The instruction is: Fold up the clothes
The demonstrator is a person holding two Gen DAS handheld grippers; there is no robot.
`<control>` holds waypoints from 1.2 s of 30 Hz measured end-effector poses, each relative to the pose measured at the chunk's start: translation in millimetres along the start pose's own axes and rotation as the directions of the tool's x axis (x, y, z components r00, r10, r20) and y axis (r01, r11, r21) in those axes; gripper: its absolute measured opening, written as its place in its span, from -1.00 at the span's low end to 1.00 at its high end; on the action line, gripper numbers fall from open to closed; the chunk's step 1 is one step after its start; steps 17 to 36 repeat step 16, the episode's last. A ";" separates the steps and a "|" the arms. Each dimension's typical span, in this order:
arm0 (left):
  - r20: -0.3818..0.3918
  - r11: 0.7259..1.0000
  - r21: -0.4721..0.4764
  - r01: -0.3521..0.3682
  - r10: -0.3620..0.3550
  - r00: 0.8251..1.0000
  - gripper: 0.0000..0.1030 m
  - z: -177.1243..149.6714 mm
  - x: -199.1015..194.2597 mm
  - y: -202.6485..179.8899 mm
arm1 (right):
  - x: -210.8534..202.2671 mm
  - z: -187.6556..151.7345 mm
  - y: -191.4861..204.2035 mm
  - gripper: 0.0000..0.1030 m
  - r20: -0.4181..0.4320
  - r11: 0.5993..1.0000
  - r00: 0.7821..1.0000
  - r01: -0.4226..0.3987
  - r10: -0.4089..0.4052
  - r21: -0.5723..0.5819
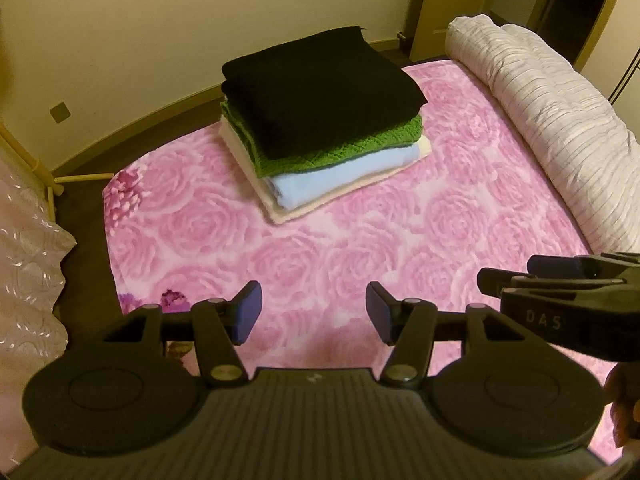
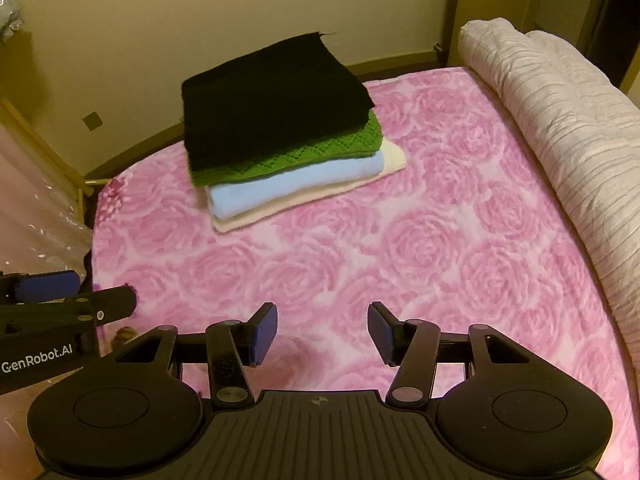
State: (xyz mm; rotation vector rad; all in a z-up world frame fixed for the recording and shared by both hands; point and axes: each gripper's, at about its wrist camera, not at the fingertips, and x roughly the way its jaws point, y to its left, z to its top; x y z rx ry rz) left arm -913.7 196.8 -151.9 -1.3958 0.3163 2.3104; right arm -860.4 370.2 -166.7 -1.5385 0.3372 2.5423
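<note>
A neat stack of folded clothes sits at the far side of the pink rose-patterned bed cover (image 1: 360, 240) (image 2: 400, 248). A black garment (image 1: 320, 88) (image 2: 272, 96) lies on top, then a green knit (image 1: 336, 152) (image 2: 304, 156), a light blue piece (image 1: 340, 172) (image 2: 296, 184) and a cream one (image 1: 424, 146) (image 2: 394, 158) at the bottom. My left gripper (image 1: 314, 314) hangs open above the near part of the cover, nothing between its fingers. My right gripper (image 2: 322, 334) is likewise open and empty, well short of the stack.
A rolled, striped white quilt (image 1: 560, 132) (image 2: 560, 128) runs along the bed's right side. A pale shiny fabric (image 1: 24, 260) hangs at the left. Beyond the bed are a dark floor and a cream wall (image 1: 160, 20). The right gripper's side (image 1: 560, 300) shows in the left view.
</note>
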 end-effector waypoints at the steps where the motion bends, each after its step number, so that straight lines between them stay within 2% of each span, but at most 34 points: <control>1: 0.001 1.000 0.000 -0.002 0.002 1.000 0.04 1.7 1.9 -1.1 | 1.5 1.7 -1.3 0.05 -0.001 1.000 1.000 0.001 -0.001 0.001; 14: 0.051 0.999 -0.030 -0.032 0.034 0.998 0.02 16.3 10.6 4.5 | 9.7 18.0 8.1 0.05 0.005 1.000 1.000 -0.008 0.009 -0.015; 36: 0.052 0.999 -0.038 -0.034 0.036 0.998 0.02 17.8 9.3 9.3 | 8.8 18.6 12.7 0.05 0.011 1.000 1.000 -0.012 0.012 -0.018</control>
